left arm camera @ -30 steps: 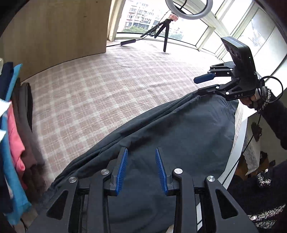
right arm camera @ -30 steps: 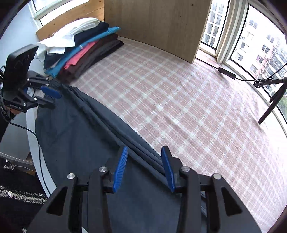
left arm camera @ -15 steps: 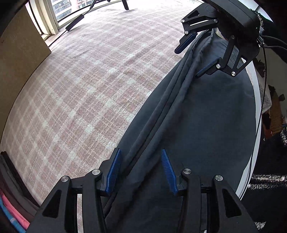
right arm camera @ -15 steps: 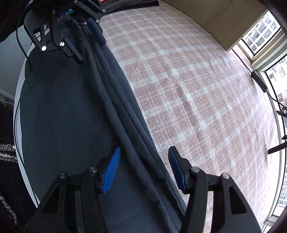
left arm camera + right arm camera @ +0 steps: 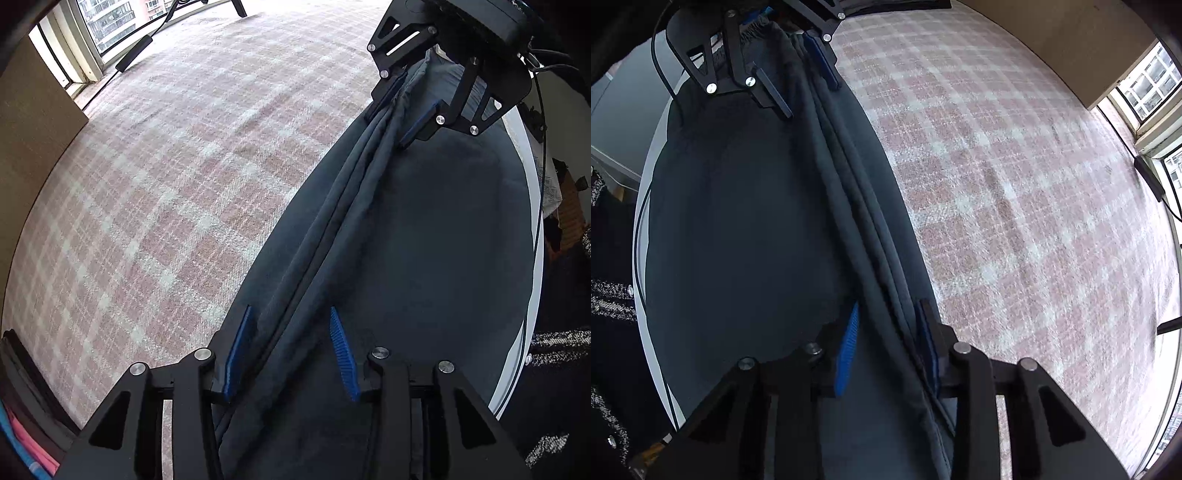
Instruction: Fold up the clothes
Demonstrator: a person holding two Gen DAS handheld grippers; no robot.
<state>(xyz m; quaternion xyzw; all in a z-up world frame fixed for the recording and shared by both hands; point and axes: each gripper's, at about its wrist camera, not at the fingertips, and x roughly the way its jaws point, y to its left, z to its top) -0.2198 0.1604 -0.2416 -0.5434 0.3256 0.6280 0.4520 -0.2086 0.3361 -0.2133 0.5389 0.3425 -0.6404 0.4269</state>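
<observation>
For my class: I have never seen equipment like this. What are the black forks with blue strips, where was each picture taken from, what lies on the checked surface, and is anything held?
There is no robot here. A person holds two hand-held grippers, each carrying a wide-angle camera that looks along its fingers. One picture comes from the left gripper, with the right gripper opposite; the other shows the reverse. The blue strips are finger pads. A dark garment lies along the near edge of a pink checked cover. Each gripper straddles its bunched folded edge at one end, jaws open, so nothing looks clamped yet.
</observation>
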